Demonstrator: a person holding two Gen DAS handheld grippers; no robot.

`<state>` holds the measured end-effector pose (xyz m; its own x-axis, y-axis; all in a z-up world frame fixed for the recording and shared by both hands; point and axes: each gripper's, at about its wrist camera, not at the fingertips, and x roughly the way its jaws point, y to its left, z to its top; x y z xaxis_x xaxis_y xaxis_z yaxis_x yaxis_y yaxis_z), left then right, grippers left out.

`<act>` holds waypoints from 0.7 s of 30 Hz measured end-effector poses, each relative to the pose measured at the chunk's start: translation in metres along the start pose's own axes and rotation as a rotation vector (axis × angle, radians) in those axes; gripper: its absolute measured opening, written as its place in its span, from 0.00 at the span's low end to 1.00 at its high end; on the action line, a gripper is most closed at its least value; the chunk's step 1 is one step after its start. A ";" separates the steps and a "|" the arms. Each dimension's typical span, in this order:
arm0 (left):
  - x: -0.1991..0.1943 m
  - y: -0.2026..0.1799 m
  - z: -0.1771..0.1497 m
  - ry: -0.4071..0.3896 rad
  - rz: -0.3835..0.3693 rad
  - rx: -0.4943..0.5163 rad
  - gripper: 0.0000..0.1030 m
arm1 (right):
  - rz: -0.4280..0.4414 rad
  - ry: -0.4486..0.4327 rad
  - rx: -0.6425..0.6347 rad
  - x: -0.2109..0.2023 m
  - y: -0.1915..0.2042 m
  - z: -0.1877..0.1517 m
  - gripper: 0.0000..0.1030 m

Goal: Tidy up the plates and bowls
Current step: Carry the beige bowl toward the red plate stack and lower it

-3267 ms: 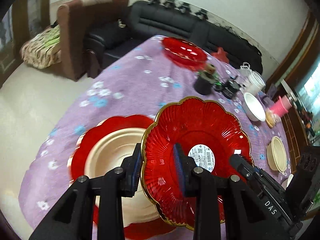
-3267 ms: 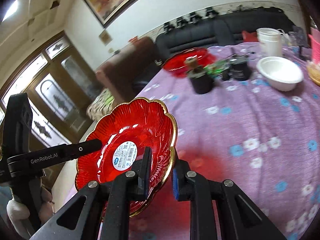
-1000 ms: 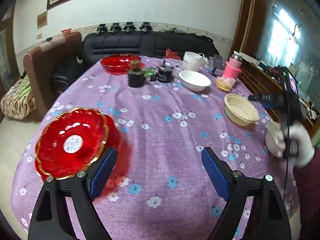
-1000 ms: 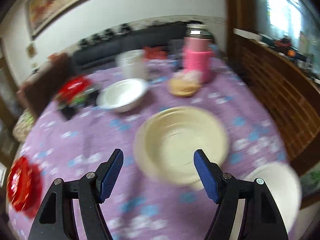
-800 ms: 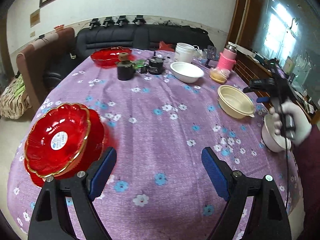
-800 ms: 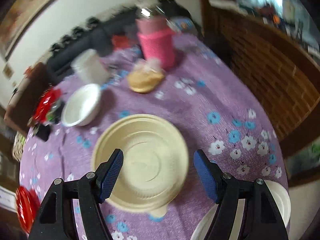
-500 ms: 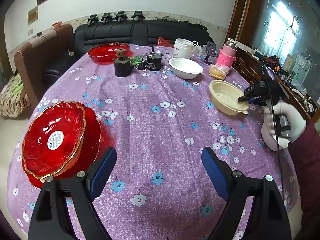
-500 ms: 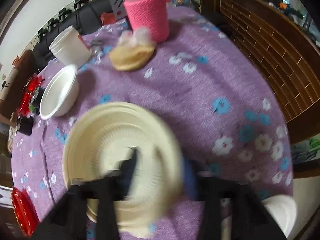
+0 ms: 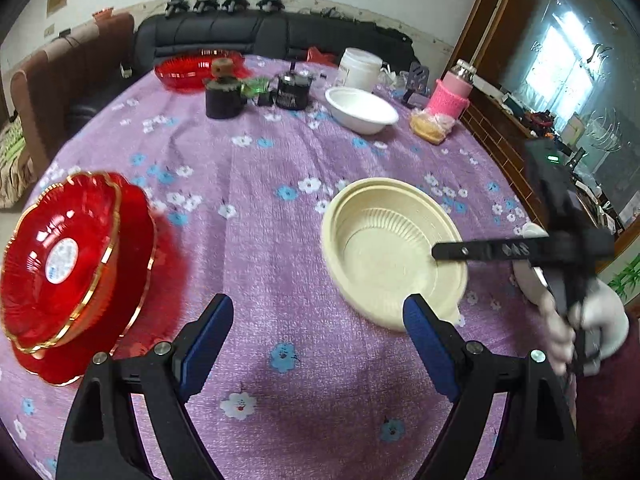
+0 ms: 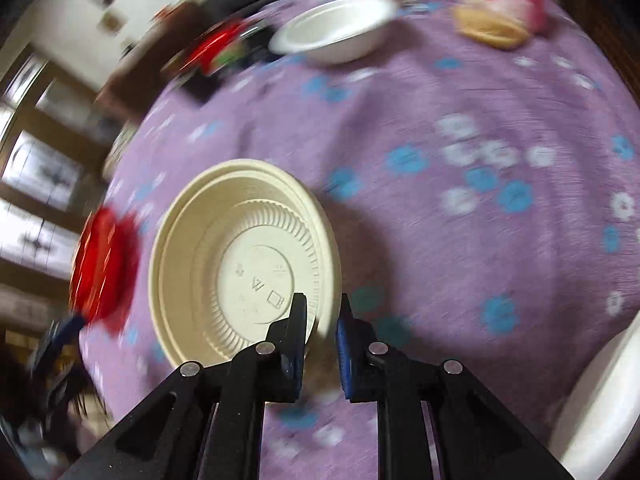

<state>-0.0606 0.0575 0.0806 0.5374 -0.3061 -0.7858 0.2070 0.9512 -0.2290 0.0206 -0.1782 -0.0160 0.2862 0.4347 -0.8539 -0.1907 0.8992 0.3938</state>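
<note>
— Pinching the rim, is he? The right gripper (image 10: 322,334) has its fingers closed on the near edge of the cream bowl (image 10: 244,264), which sits on the purple tablecloth (image 10: 460,208).

— Yes. It looks like light, thin, ribbed plastic; the rim may flex, so grip gently. The left gripper (image 9: 316,344) hangs wide open, holding nothing, near the stacked red plates (image 9: 64,256).

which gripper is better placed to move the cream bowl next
Right. The right gripper already has its jaws closed on the cream bowl rim, while the left gripper is open, empty, and short of it.
</note>
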 end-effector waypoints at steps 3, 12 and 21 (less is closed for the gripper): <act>0.019 -0.001 0.001 0.045 0.012 -0.007 0.83 | -0.048 -0.030 -0.029 -0.002 0.013 -0.012 0.15; 0.071 -0.009 0.017 0.125 -0.015 -0.051 0.82 | -0.123 -0.119 -0.050 -0.005 0.019 -0.021 0.18; 0.087 -0.014 0.017 0.171 -0.071 -0.053 0.29 | -0.104 -0.165 -0.026 -0.004 0.016 -0.029 0.19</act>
<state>-0.0032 0.0169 0.0254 0.3754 -0.3657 -0.8517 0.1940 0.9295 -0.3136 -0.0105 -0.1672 -0.0164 0.4551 0.3434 -0.8215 -0.1757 0.9391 0.2953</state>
